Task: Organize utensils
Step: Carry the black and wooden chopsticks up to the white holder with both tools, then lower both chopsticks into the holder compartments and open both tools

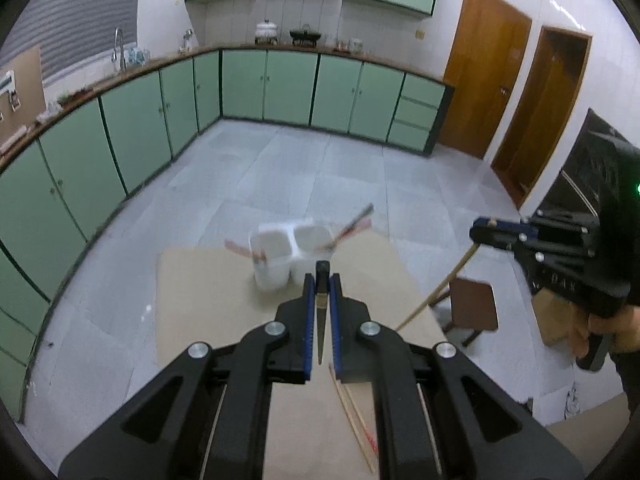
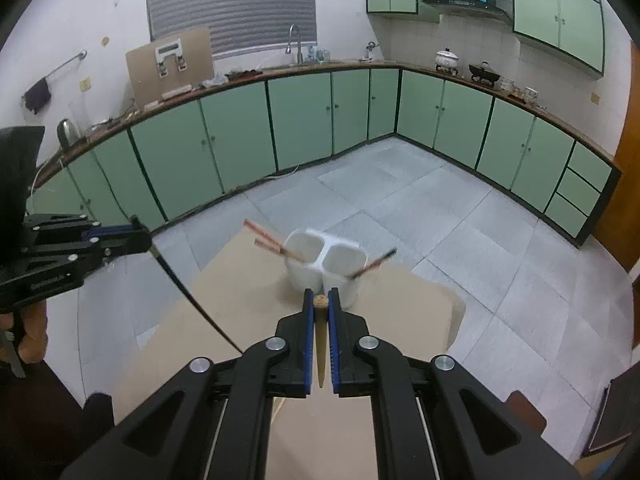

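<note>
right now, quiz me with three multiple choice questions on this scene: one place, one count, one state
1. The white holder stands: A on the floor; B on the table; C on the counter.
2. Its compartments number: A one; B two; C four.
3. The tongs are: A both open; B both shut on a chopstick; C one open, one shut.
Answers: 1 B, it sits on the tan tabletop. 2 B, two cups show side by side. 3 B, the left tongs clamp a dark chopstick, the right tongs a pale chopstick.
</note>
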